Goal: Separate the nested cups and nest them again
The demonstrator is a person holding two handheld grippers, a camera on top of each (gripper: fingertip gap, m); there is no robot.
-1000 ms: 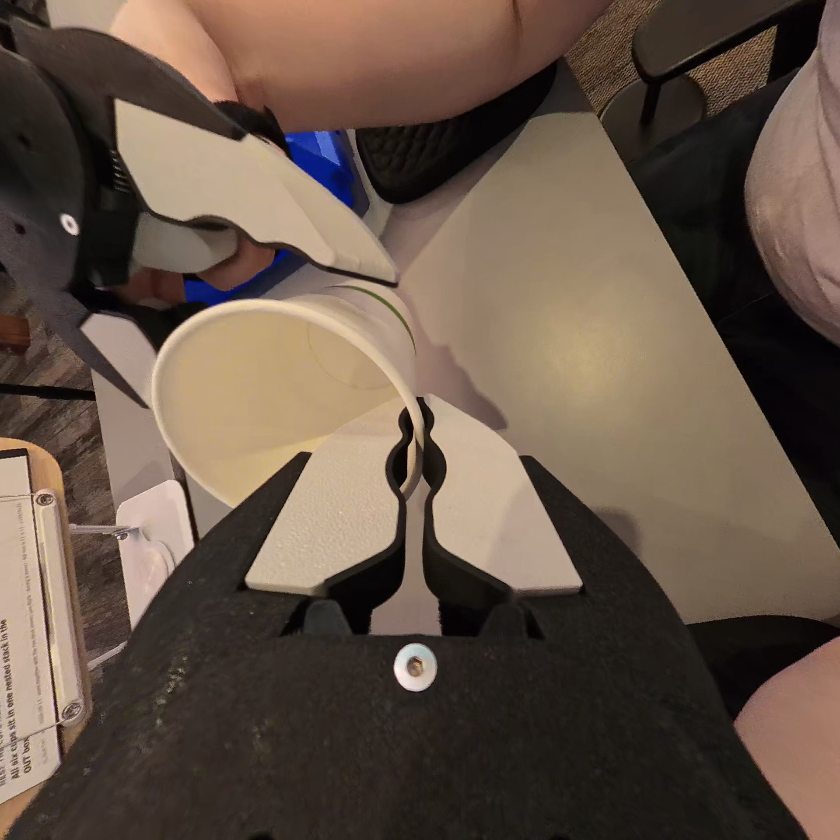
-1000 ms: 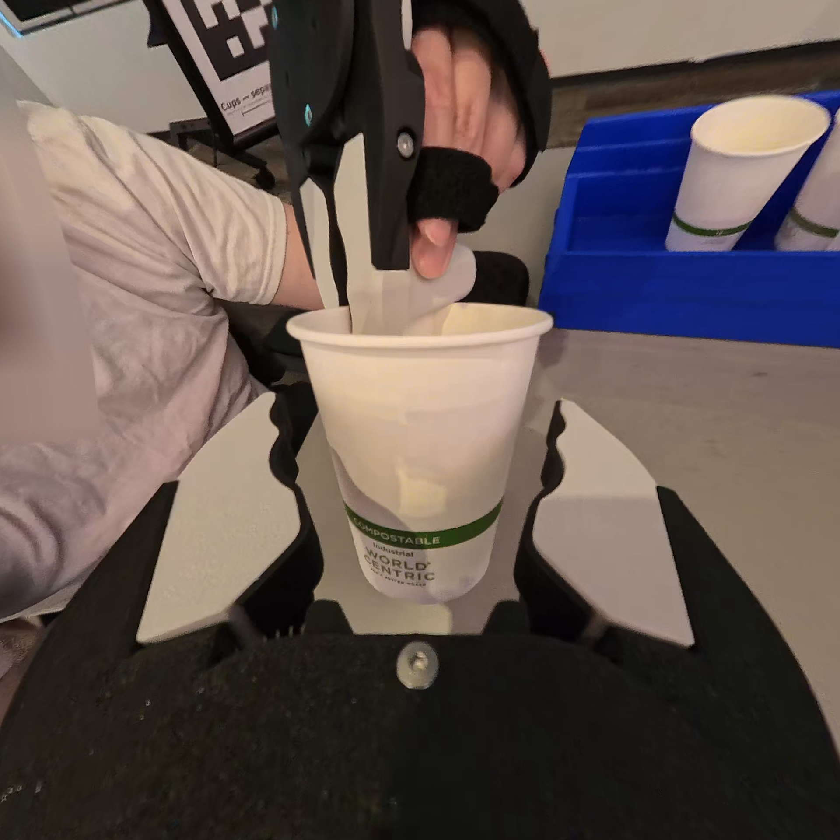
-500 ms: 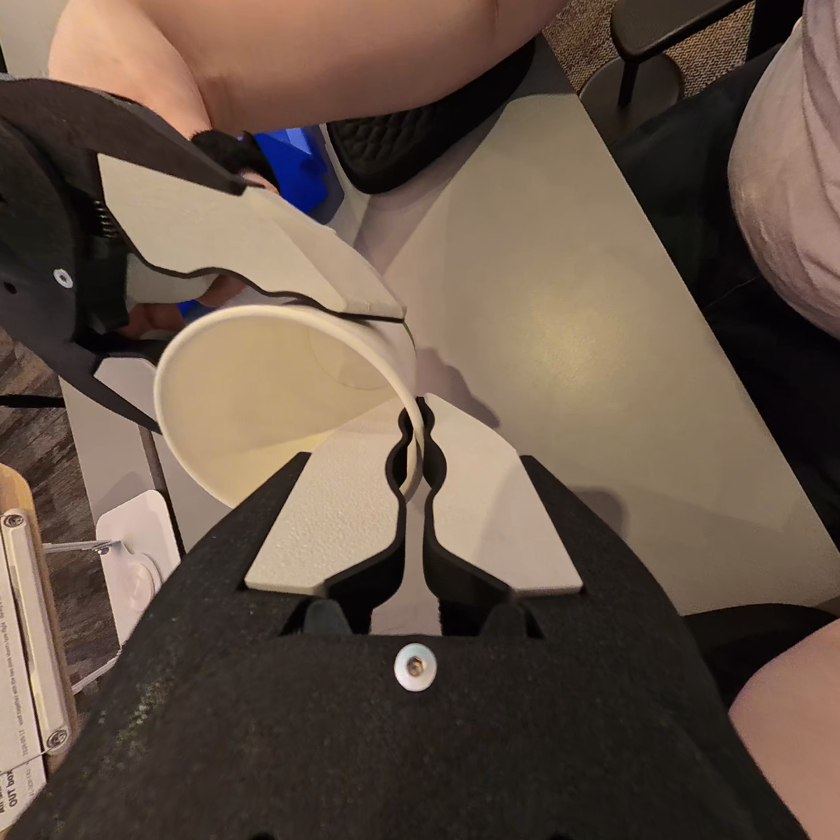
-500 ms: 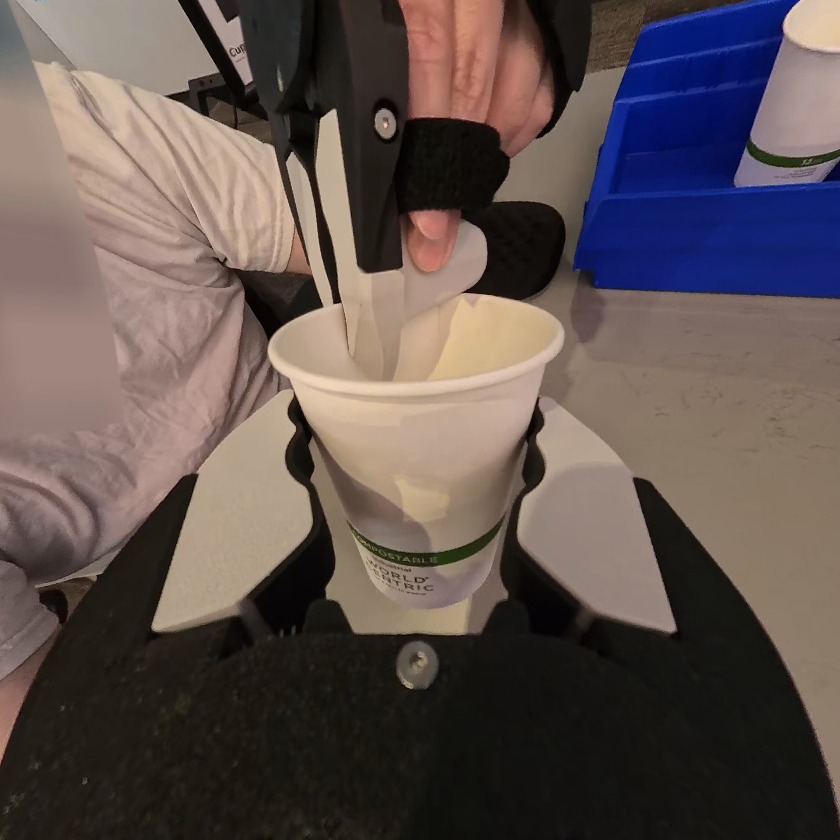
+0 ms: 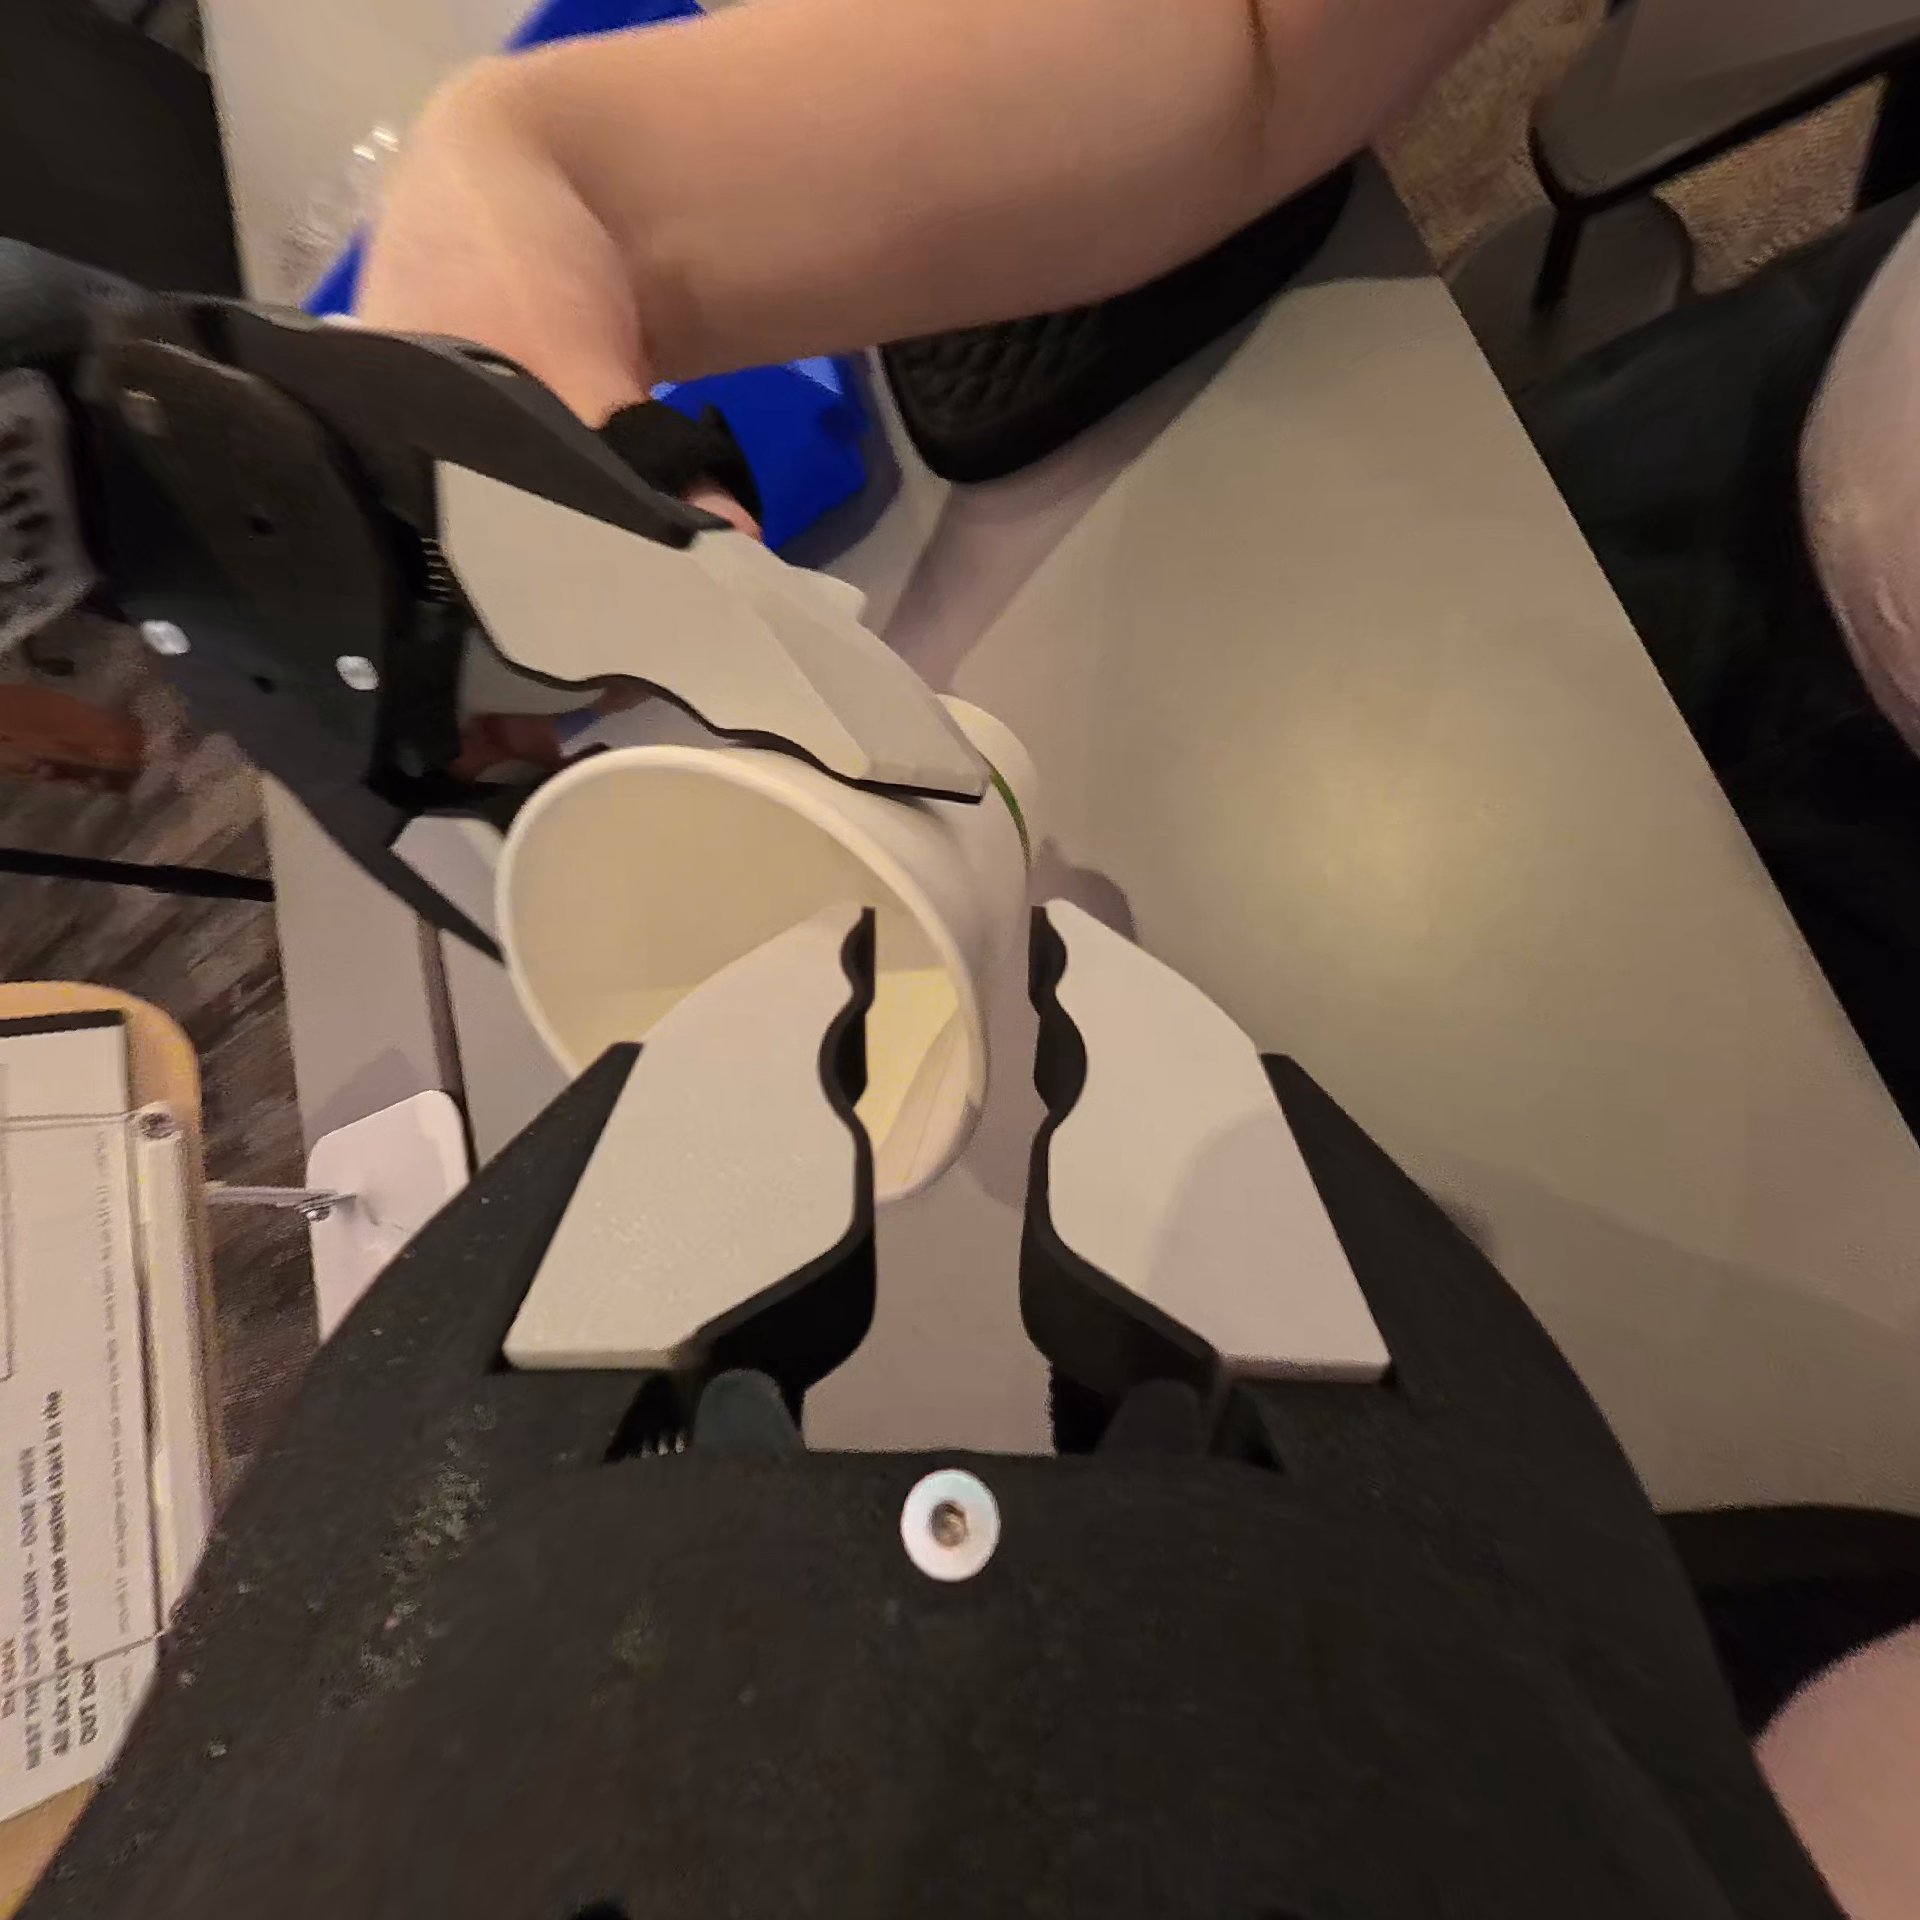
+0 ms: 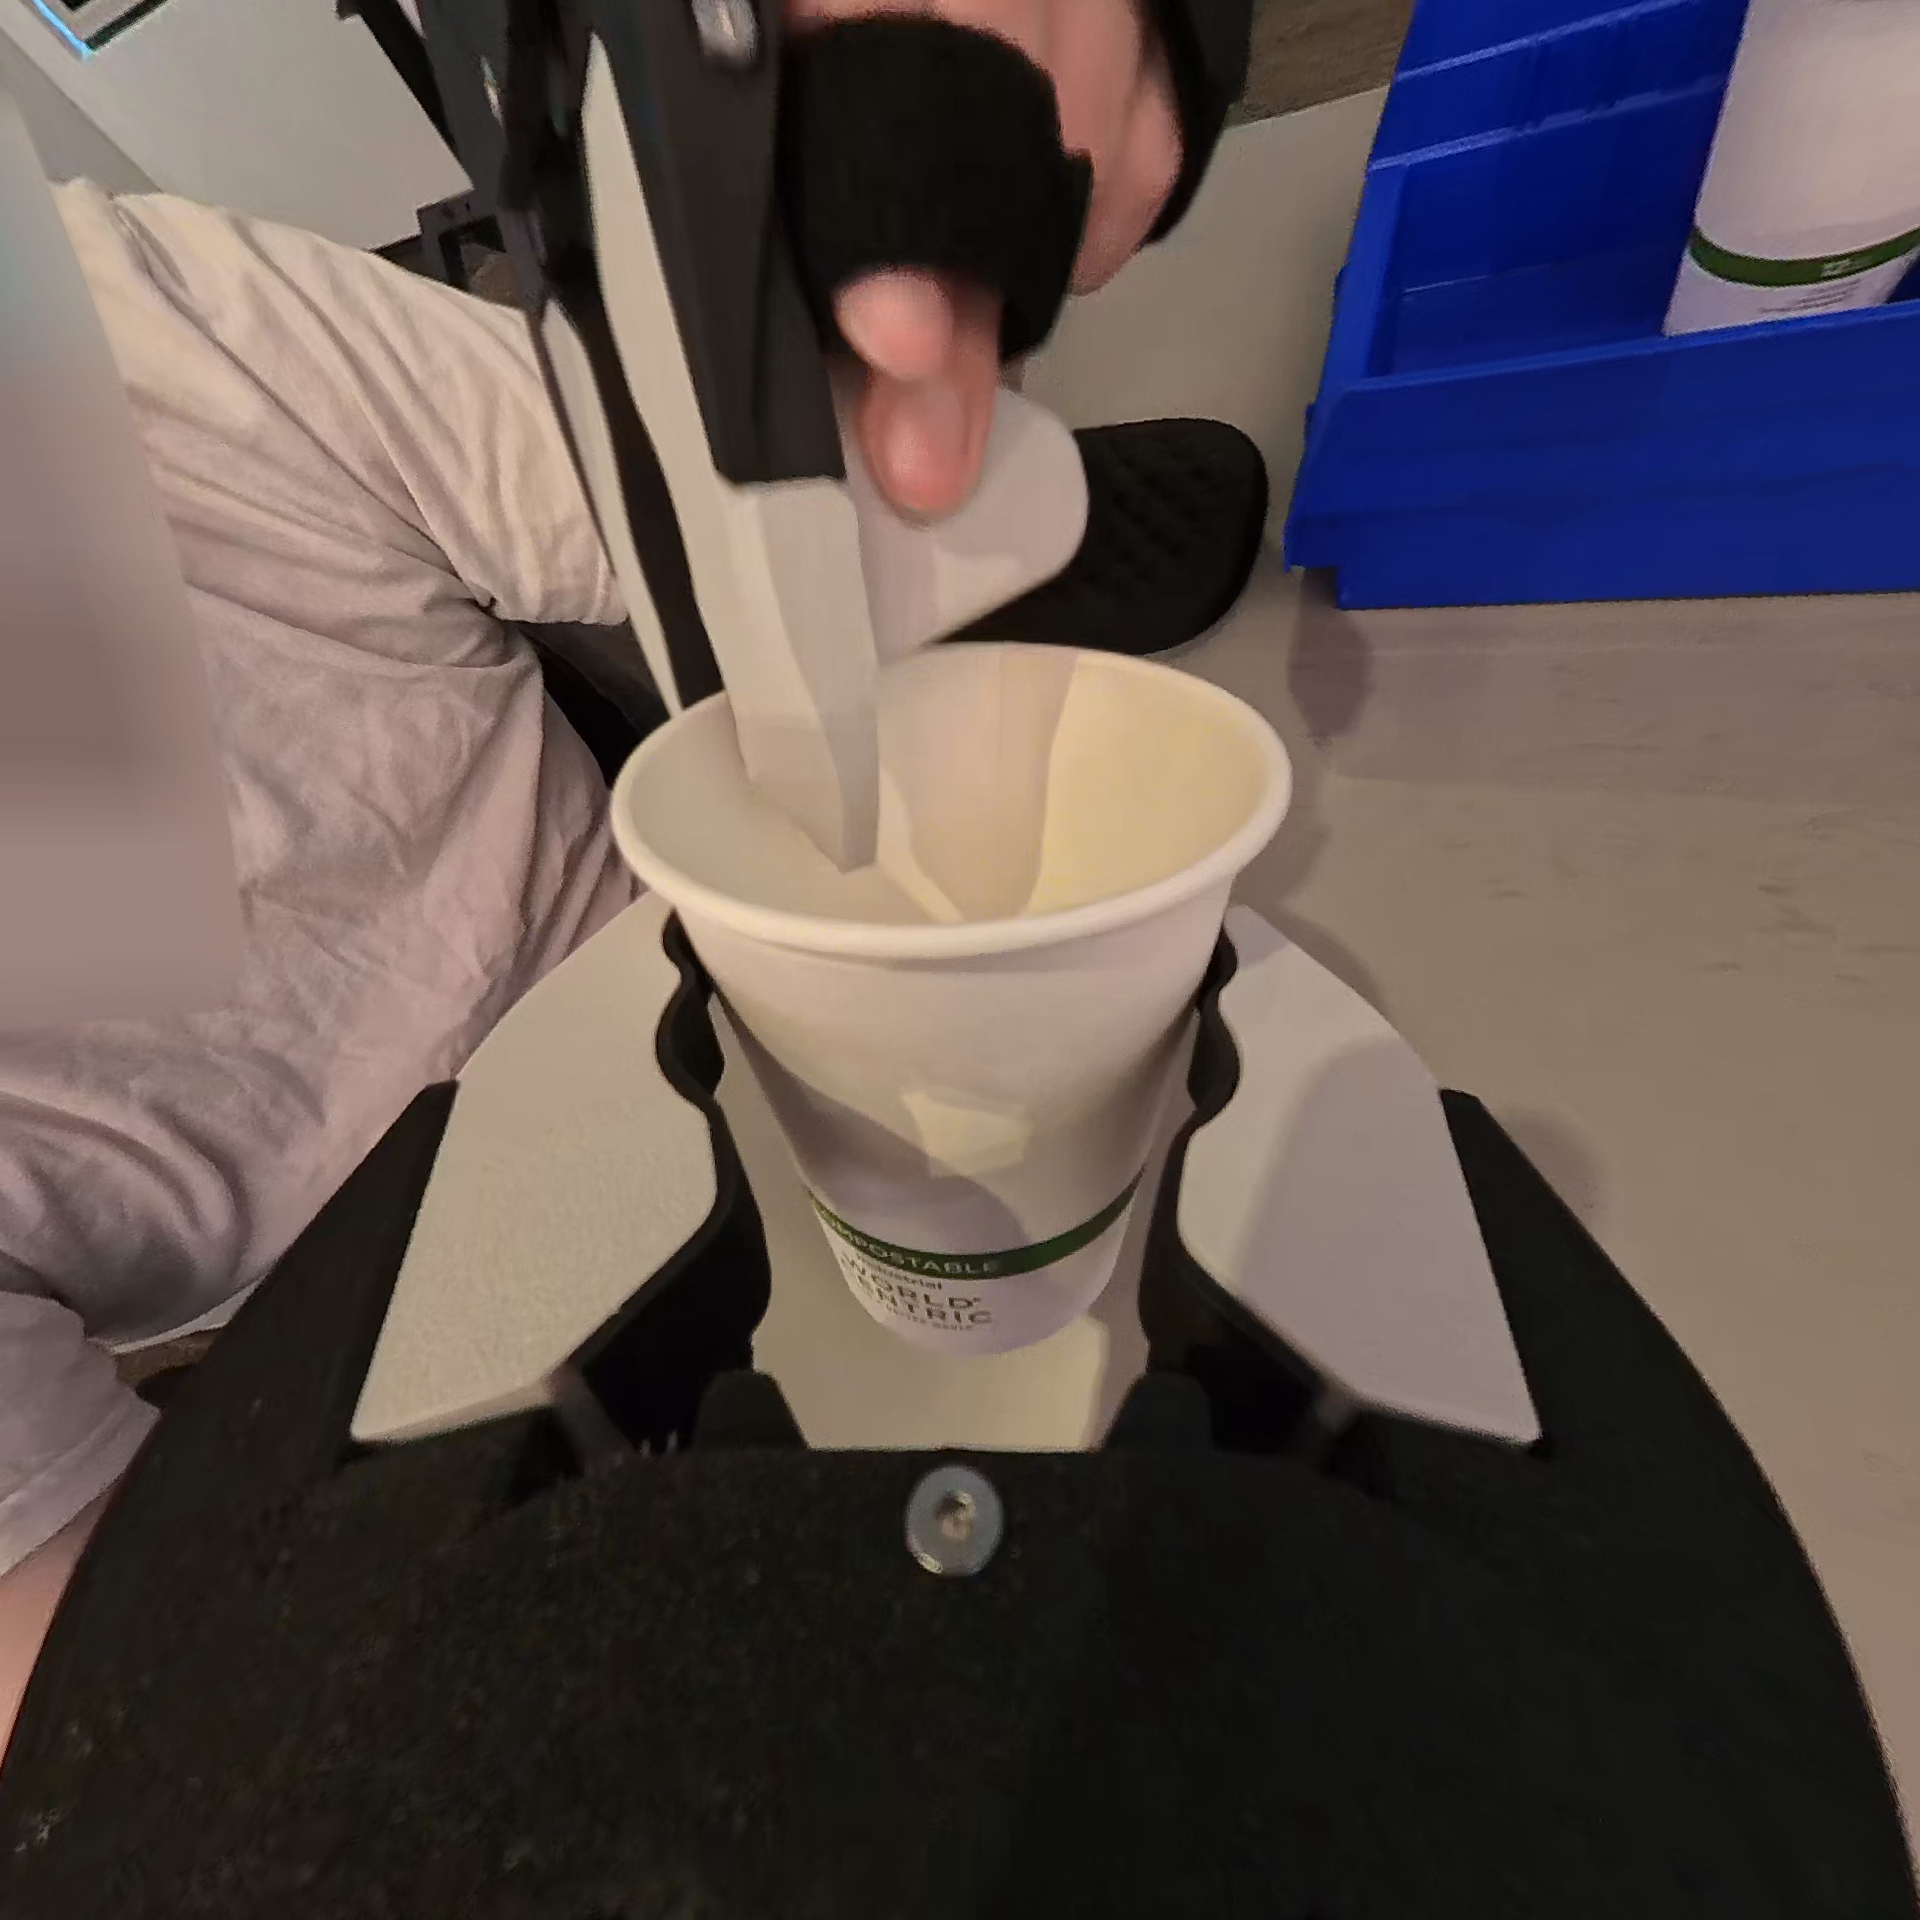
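A white paper cup [image 6: 966, 1039] with a green band stands upright between my right gripper's [image 6: 951, 930] fingers, which are shut on its sides just below the rim. My left gripper [image 5: 951, 914] is open. The cup's rim [image 5: 971, 1029] passes through the gap between its fingers, apart from both. In the right wrist view one left finger [image 6: 790, 675] reaches down inside the cup. In the left wrist view the right gripper's upper finger [image 5: 675, 644] lies along the cup's [image 5: 675, 883] outside. The cup looks single and empty.
A blue bin [image 6: 1558, 416] at the back right holds another white cup [image 6: 1808, 208]. A black mesh pad [image 6: 1143, 520] lies on the grey table [image 6: 1558, 831]. A sign on a wooden stand [image 5: 62, 1247] and a white tag [image 5: 384, 1174] sit off the table's edge. The person sits close by.
My right gripper closed on the cup's sides. My left gripper, shut on the rim before, has opened and let go. The blue bin has slid right in the right wrist view.
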